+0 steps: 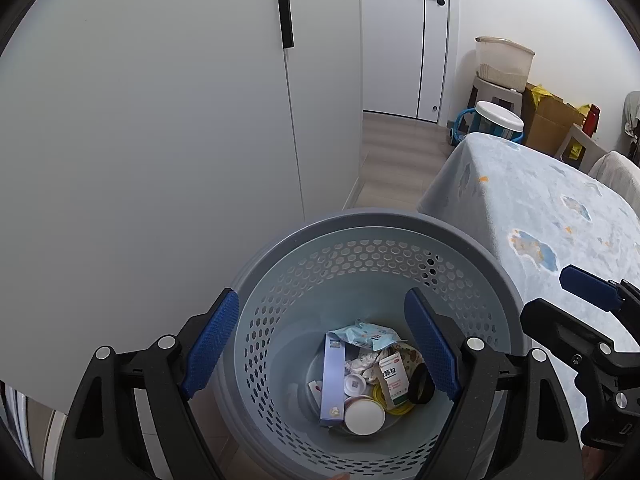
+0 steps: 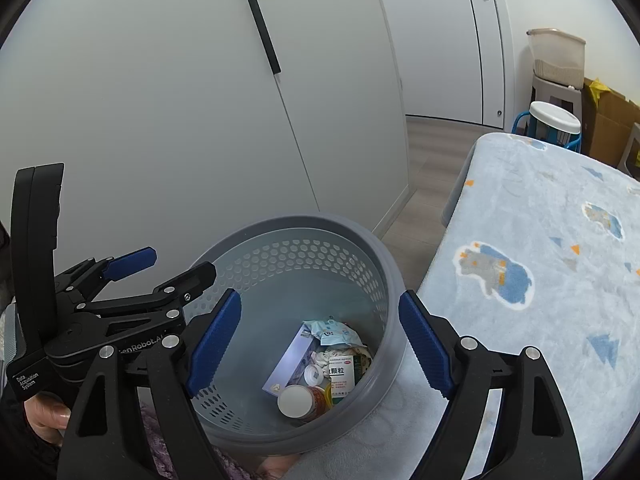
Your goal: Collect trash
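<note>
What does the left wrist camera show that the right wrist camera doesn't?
Only the left wrist view shows the black ring and the yellow lid in the basket. Only the right wrist view shows a hand gripping the left gripper's handle. Both show the grey basket, the purple box, the white cap, the blue blanket and open fingers.

Both wrist views look steeply down, close above the basket, sharing its inside, left view nearer.

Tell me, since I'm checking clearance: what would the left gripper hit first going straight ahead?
Probably the trash at the bottom of the bin: the open left gripper points into its mouth, nothing between. Depth is unclear.
</note>
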Motion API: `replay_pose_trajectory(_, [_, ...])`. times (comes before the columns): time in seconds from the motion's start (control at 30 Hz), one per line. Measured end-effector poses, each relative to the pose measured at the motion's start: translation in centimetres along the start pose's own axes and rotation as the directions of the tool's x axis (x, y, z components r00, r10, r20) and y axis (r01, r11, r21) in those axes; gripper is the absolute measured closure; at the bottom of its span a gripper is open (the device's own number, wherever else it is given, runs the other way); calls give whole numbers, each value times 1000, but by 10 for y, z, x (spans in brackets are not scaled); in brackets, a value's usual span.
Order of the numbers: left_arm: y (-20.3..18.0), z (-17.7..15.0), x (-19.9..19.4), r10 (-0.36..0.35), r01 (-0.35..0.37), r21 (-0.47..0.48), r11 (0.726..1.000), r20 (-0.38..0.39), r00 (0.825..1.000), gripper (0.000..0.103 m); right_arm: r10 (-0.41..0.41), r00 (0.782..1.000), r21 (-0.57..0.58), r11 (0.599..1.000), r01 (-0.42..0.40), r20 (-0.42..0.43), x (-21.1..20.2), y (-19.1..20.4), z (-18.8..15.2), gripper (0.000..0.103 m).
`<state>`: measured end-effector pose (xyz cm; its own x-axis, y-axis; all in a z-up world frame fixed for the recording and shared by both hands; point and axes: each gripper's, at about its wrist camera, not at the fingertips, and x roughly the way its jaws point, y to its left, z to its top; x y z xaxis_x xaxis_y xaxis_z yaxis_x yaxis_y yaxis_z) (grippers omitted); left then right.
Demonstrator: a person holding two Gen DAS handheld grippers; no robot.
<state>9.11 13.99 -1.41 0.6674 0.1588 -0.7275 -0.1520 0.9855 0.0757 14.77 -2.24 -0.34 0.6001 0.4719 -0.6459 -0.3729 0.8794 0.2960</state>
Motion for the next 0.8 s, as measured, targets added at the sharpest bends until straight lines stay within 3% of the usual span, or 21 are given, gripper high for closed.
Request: replay_pose_trajectory(0.8, [0, -1, 0, 3, -3, -1, 1000, -1, 1000, 22, 1, 1000, -1, 1000, -1, -2, 0, 1, 1, 21])
